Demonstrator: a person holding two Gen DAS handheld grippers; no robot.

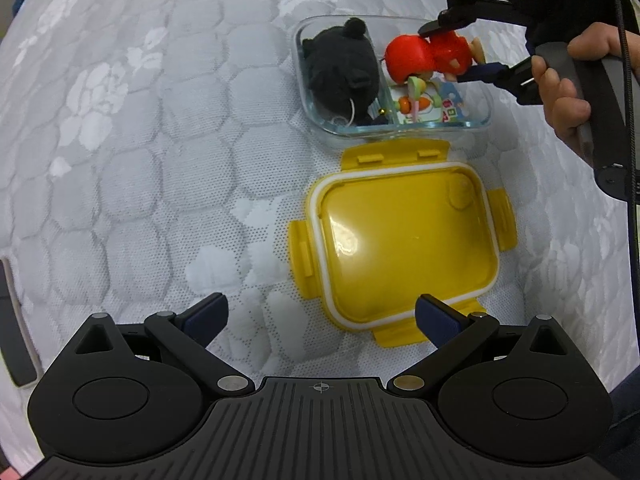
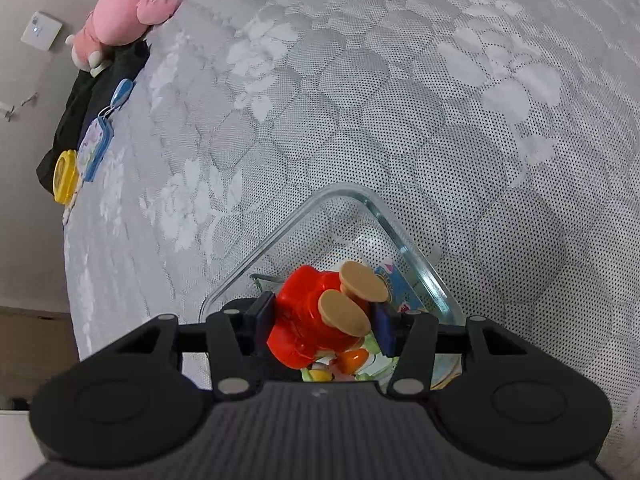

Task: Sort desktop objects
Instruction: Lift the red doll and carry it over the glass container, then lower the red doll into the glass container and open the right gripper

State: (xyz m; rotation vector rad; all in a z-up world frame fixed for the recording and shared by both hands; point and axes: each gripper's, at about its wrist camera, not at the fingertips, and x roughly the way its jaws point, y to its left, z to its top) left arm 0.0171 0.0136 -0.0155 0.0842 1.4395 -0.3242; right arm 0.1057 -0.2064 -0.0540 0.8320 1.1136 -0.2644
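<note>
A clear glass container [image 1: 486, 114] with two compartments lies on the grey quilted surface. A black plush toy [image 1: 340, 70] fills its left compartment; small colourful items [image 1: 424, 102] lie in the right one. My right gripper [image 1: 450, 54] is shut on a red toy figure [image 1: 424, 56] and holds it over the right compartment; in the right wrist view the red figure [image 2: 316, 324] sits between the pads [image 2: 264, 318], above the container [image 2: 404, 240]. The yellow lid [image 1: 400, 240] lies upside down in front of the container. My left gripper [image 1: 320, 316] is open and empty, at the lid's near edge.
A pink plush toy [image 2: 124, 12], a blue card pouch [image 2: 96, 148], a yellow round item [image 2: 66, 176] and dark cloth [image 2: 100, 80] lie at the surface's far left edge. A dark flat bar [image 1: 14, 324] lies at the left edge in the left wrist view.
</note>
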